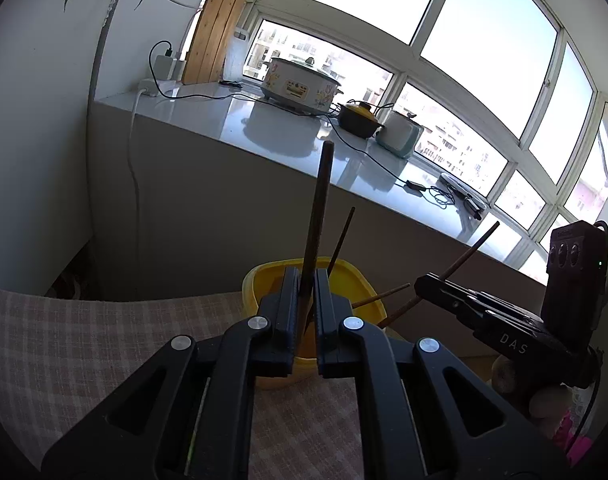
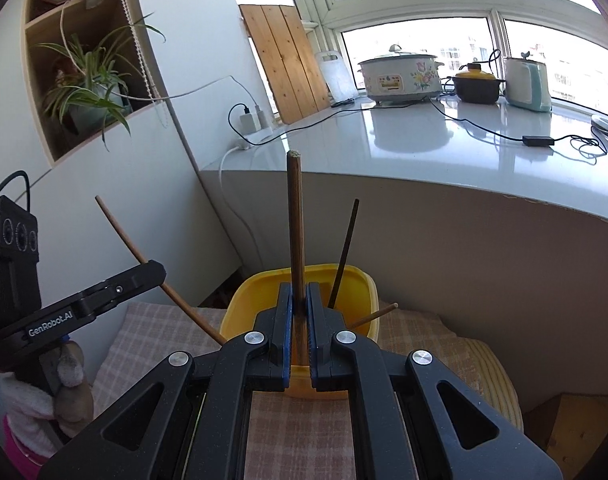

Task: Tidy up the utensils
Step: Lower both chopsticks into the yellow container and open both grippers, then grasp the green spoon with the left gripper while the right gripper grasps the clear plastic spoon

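Observation:
A yellow plastic container [image 1: 343,276] stands on a checked cloth [image 1: 84,340]; it also shows in the right wrist view [image 2: 248,300]. My left gripper [image 1: 305,292] is shut on a dark brown chopstick [image 1: 319,208] that stands upright over the container. My right gripper [image 2: 299,300] is shut on another brown chopstick [image 2: 295,220], also upright over the container. In the left wrist view the right gripper [image 1: 423,280] shows at the right with its chopstick [image 1: 471,250]. In the right wrist view the left gripper [image 2: 156,270] shows at the left with its chopstick [image 2: 124,236]. Two more chopsticks [image 2: 345,252] lean inside the container.
A grey counter [image 2: 443,152] runs behind the container under the windows, with a flowered cooker [image 2: 399,74], a dark pot [image 2: 477,86], a pale kettle [image 2: 527,84] and cables. A wooden board [image 2: 284,60] leans at the left. A shelf holds a plant [image 2: 88,88].

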Motion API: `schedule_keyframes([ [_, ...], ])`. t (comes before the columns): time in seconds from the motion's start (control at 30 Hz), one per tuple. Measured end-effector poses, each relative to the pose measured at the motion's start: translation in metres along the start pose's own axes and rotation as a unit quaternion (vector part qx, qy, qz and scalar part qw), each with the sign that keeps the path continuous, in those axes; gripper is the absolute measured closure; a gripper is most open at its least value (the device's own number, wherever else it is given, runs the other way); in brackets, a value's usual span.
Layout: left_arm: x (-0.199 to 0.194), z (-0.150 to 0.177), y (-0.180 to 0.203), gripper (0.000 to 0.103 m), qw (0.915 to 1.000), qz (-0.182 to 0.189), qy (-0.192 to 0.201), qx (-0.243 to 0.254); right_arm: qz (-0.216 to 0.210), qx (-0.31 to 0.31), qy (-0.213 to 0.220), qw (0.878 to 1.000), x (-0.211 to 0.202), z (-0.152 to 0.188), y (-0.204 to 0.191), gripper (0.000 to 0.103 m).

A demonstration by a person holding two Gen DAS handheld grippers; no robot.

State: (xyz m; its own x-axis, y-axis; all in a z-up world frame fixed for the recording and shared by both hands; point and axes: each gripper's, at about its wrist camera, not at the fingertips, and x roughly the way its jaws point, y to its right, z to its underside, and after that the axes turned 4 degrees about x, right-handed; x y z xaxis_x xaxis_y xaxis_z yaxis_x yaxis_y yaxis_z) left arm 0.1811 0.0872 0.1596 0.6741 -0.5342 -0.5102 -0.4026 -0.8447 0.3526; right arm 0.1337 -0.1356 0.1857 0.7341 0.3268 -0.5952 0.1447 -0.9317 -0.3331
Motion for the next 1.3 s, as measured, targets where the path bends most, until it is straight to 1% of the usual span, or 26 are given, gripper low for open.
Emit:
schedule_keyframes([
  [0.07, -0.001, 0.003, 0.0, 0.091, 1.0, 0.002, -0.003, -0.002, 0.004, -0.005, -0.002, 1.0, 0.0, 0.003, -0.001, 0.098],
  [0.13, -0.003, 0.005, -0.001, 0.089, 1.0, 0.004, -0.004, -0.004, 0.005, -0.006, -0.002, 1.0, -0.001, 0.004, -0.002, 0.097],
  [0.2, -0.006, 0.007, -0.001, 0.087, 1.0, 0.006, -0.003, -0.002, 0.003, -0.005, -0.002, 1.0, -0.003, 0.005, -0.002, 0.09],
  [0.23, -0.007, 0.007, 0.0, 0.087, 1.0, 0.005, -0.003, -0.001, 0.003, -0.004, 0.0, 1.0, -0.004, 0.006, -0.001, 0.081],
  [0.27, -0.009, 0.008, 0.0, 0.087, 1.0, 0.004, -0.001, 0.0, 0.003, -0.003, 0.003, 1.0, -0.006, 0.006, -0.002, 0.075],
  [0.57, -0.031, 0.017, -0.009, 0.087, 0.9999, 0.005, 0.011, -0.01, 0.011, -0.001, 0.015, 1.0, -0.019, 0.012, 0.0, 0.075],
  [0.63, -0.037, 0.02, -0.012, 0.087, 0.9999, 0.002, 0.011, -0.01, 0.01, 0.0, 0.018, 1.0, -0.023, 0.015, 0.0, 0.075],
  [0.73, -0.044, 0.029, -0.018, 0.087, 0.9999, -0.013, 0.007, -0.002, 0.009, 0.002, 0.021, 1.0, -0.03, 0.019, 0.002, 0.075],
  [0.8, -0.045, 0.038, -0.022, 0.085, 0.9994, -0.03, -0.004, 0.014, 0.008, 0.002, 0.022, 1.0, -0.034, 0.023, 0.003, 0.074],
  [0.83, -0.045, 0.044, -0.025, 0.081, 0.9988, -0.043, -0.012, 0.021, 0.008, 0.002, 0.022, 1.0, -0.035, 0.025, 0.003, 0.071],
  [0.87, -0.043, 0.049, -0.029, 0.08, 0.9981, -0.053, -0.021, 0.023, 0.009, 0.003, 0.023, 1.0, -0.037, 0.028, 0.004, 0.067],
  [0.97, -0.04, 0.069, -0.046, 0.08, 0.9965, -0.064, -0.052, 0.012, 0.005, 0.0, 0.023, 1.0, -0.043, 0.036, 0.004, 0.066],
  [1.07, -0.035, 0.089, -0.062, 0.08, 0.9944, -0.067, -0.082, -0.007, 0.0, -0.006, 0.018, 1.0, -0.046, 0.045, 0.001, 0.066],
  [1.13, -0.029, 0.103, -0.069, 0.08, 0.9922, -0.065, -0.105, -0.016, -0.004, -0.011, 0.005, 1.0, -0.043, 0.051, -0.002, 0.066],
  [1.3, -0.012, 0.135, -0.072, 0.08, 0.9844, -0.062, -0.164, -0.011, -0.014, -0.02, -0.04, 0.999, -0.023, 0.074, -0.009, 0.066],
])
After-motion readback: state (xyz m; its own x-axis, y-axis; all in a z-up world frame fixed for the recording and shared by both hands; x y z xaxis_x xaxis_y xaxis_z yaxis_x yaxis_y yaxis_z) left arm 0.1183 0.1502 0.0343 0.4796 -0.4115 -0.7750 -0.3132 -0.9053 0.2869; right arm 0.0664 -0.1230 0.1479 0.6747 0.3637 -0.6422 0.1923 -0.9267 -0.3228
